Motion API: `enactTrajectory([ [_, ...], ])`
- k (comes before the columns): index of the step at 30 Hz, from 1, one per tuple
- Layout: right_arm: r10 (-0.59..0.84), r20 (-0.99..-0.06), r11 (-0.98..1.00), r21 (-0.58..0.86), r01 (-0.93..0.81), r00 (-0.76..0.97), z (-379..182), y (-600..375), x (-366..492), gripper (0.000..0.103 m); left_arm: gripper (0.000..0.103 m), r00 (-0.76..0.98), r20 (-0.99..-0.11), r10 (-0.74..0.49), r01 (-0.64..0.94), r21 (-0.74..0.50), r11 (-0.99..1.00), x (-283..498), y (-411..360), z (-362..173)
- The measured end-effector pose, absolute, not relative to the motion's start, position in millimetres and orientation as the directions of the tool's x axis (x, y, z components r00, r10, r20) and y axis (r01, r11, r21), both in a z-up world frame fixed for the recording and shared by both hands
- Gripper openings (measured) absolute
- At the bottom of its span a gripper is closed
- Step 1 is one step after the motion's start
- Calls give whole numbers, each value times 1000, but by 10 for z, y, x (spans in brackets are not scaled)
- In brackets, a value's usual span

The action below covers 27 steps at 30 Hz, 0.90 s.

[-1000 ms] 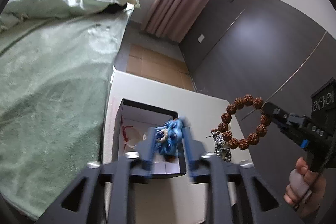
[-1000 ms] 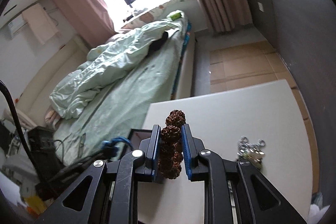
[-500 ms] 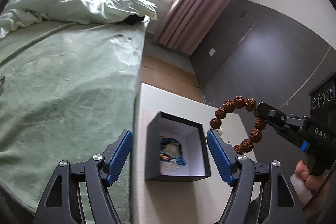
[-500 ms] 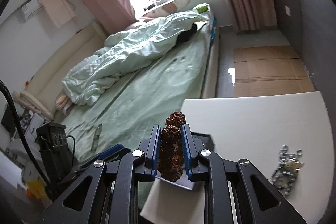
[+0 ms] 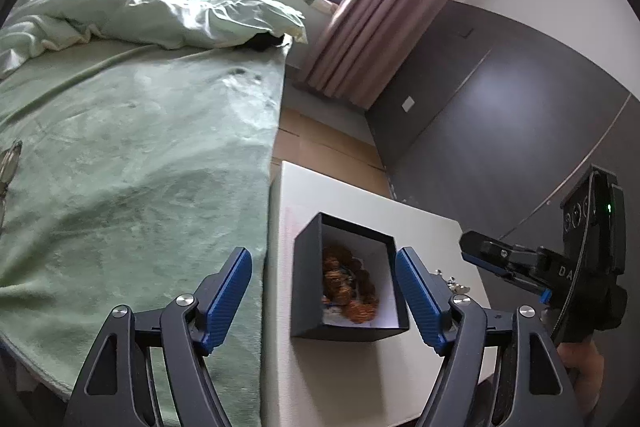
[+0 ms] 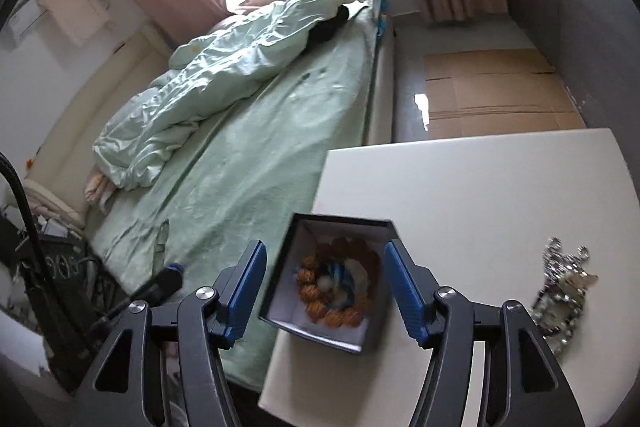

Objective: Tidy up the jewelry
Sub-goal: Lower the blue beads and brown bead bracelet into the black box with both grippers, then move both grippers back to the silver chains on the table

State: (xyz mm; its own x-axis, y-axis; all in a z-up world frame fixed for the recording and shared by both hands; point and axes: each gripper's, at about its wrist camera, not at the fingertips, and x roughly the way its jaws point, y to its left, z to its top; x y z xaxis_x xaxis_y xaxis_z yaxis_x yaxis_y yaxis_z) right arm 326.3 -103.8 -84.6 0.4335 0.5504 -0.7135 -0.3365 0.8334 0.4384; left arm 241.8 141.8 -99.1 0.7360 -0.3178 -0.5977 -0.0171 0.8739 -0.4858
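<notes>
Both grippers are angled downward: left gripper held wide apart and empty; right gripper just spread, nothing gripped.

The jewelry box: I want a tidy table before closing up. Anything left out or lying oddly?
A silver chain lies in a loose heap on the white table, outside the black box. The brown bead bracelet rests inside, over a blue piece.
</notes>
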Motion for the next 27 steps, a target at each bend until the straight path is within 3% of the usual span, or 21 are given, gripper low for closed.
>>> enactTrajectory([
  [9, 514, -692, 857, 444, -263, 508, -765, -1734, 3045, 63, 77, 720, -598, -351, 49, -462, 886, 2450, 1061, -933],
  [12, 499, -689, 864, 444, -237, 526, -769, -1958, 2978, 76, 80, 713, -602, -360, 68, -451, 890, 2472, 920, -924],
  [16, 463, -696, 881, 430, -198, 548, -792, -2208, 2927, 82, 82, 696, -616, -370, 94, -432, 897, 2516, 707, -920],
  [19, 444, -696, 887, 433, -163, 564, -820, -2411, 2891, 95, 95, 685, -623, -379, 116, -421, 900, 2540, 557, -927],
  [27, 409, -711, 892, 445, -85, 572, -994, -2789, 2837, 97, 98, 659, -627, -415, 188, -396, 899, 2584, 160, -947],
])
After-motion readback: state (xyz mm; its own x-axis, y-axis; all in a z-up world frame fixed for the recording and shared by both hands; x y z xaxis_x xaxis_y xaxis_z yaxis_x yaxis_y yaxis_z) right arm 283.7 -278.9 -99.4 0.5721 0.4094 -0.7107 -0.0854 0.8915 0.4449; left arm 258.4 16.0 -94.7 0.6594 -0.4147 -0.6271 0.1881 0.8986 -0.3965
